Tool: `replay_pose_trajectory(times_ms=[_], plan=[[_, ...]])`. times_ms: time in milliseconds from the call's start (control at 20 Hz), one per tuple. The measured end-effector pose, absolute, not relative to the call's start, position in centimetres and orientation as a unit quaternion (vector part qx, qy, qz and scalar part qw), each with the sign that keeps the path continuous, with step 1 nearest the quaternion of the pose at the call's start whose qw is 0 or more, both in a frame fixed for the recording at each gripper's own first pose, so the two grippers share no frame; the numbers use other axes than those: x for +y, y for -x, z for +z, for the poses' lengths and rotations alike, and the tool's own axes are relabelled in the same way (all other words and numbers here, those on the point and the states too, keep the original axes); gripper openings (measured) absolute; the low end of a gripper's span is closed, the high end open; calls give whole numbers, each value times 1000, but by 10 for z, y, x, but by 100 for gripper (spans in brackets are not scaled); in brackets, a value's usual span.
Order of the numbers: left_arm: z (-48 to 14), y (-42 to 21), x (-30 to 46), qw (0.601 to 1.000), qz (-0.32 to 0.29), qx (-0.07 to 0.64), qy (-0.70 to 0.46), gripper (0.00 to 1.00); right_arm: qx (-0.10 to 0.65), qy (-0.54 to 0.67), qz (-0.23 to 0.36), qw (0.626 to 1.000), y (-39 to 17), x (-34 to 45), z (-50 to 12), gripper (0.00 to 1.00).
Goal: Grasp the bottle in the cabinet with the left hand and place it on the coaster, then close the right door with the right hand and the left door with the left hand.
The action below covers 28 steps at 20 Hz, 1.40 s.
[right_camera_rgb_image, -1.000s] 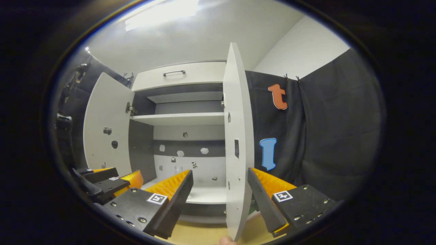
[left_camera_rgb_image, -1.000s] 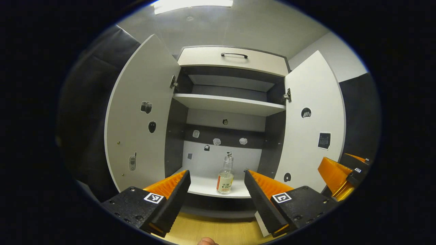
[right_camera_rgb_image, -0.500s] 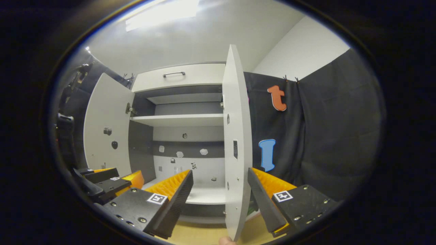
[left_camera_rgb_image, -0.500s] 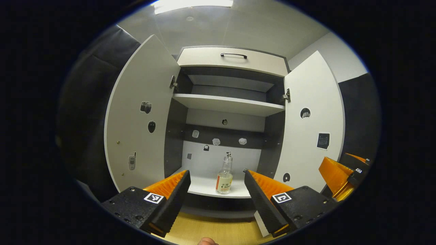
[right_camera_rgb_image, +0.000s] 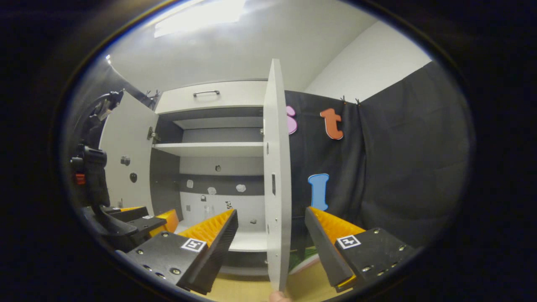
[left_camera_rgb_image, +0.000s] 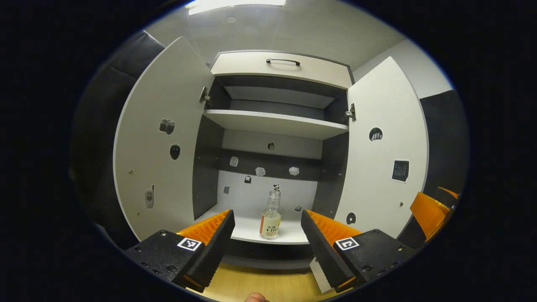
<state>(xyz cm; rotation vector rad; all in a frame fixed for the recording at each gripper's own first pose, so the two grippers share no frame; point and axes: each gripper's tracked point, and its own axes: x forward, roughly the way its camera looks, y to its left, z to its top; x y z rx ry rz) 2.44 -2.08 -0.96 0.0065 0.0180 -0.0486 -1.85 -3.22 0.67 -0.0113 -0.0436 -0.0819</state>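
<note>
On the cabinet's [left_camera_rgb_image: 277,63] lower shelf [left_camera_rgb_image: 251,228], near the front edge and about midway across, your bottle [left_camera_rgb_image: 270,214] stands upright, cap on, some pale liquid in the bottom, untouched. Your left gripper [left_camera_rgb_image: 267,222] hangs in front of the cabinet with its jaws wide apart, and in the left gripper view the bottle sits right in the gap between your fingers [left_camera_rgb_image: 214,241], still well back from them. Both doors are swung open: the left door [left_camera_rgb_image: 159,142] and the right door [left_camera_rgb_image: 384,151] flank the opening, small stickers dotted over their inner faces. Over in the right gripper view, your right gripper [right_camera_rgb_image: 272,222] is spread open too, and the right door's [right_camera_rgb_image: 277,176] edge runs straight up between its fingers, touching neither that I can tell. Peeking out beside that door's bottom corner is a coaster [right_camera_rgb_image: 304,262] on the wooden table [right_camera_rgb_image: 251,289]. Your left gripper [right_camera_rgb_image: 144,220] shows at the left edge there.
</note>
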Motion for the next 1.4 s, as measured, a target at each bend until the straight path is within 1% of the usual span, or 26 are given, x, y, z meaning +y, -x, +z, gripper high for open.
replay_pose_trajectory(times_ms=[400, 650, 700, 750, 800, 850, 900, 950, 1000, 1050, 1100, 1150, 1250, 1300, 1400], plan=[[-29, -63, -26, 999, -36, 25, -12, 100, -23, 21, -79, 996, 32, -57, 5, 98], [-44, -105, -34, 998, -50, 35, -23, 99, -32, 23, -122, 992, 38, -80, 11, 97], [-46, -114, -34, 998, -50, 36, -27, 100, -33, 26, -132, 990, 39, -84, 12, 93], [-47, -124, -35, 998, -50, 34, -30, 100, -34, 29, -142, 989, 41, -89, 12, 98], [-49, -134, -38, 998, -52, 31, -32, 100, -35, 32, -152, 987, 42, -94, 12, 97], [-50, -144, -39, 998, -51, 30, -36, 100, -35, 34, -161, 986, 43, -98, 12, 92], [-54, -155, -40, 997, -50, 32, -42, 100, -35, 37, -171, 984, 44, -102, 12, 92], [-56, -167, -40, 997, -49, 35, -46, 100, -35, 40, -180, 982, 45, -106, 12, 97], [-58, -179, -40, 997, -46, 35, -50, 100, -34, 40, -188, 981, 46, -109, 12, 98], [-62, -191, -39, 997, -42, 36, -53, 100, -32, 39, -196, 979, 47, -113, 11, 93], [-67, -202, -39, 997, -40, 39, -53, 100, -30, 38, -202, 978, 48, -116, 11, 100], [-72, -213, -38, 997, -37, 44, -51, 100, -29, 38, -209, 977, 50, -120, 10, 93], [-84, -233, -38, 996, -34, 60, -47, 99, -27, 40, -220, 974, 52, -124, 9, 93], [-88, -243, -38, 996, -34, 64, -44, 98, -25, 42, -224, 973, 53, -125, 8, 100], [-96, -259, -37, 996, -30, 73, -35, 94, -21, 42, -225, 973, 53, -124, 8, 100]])
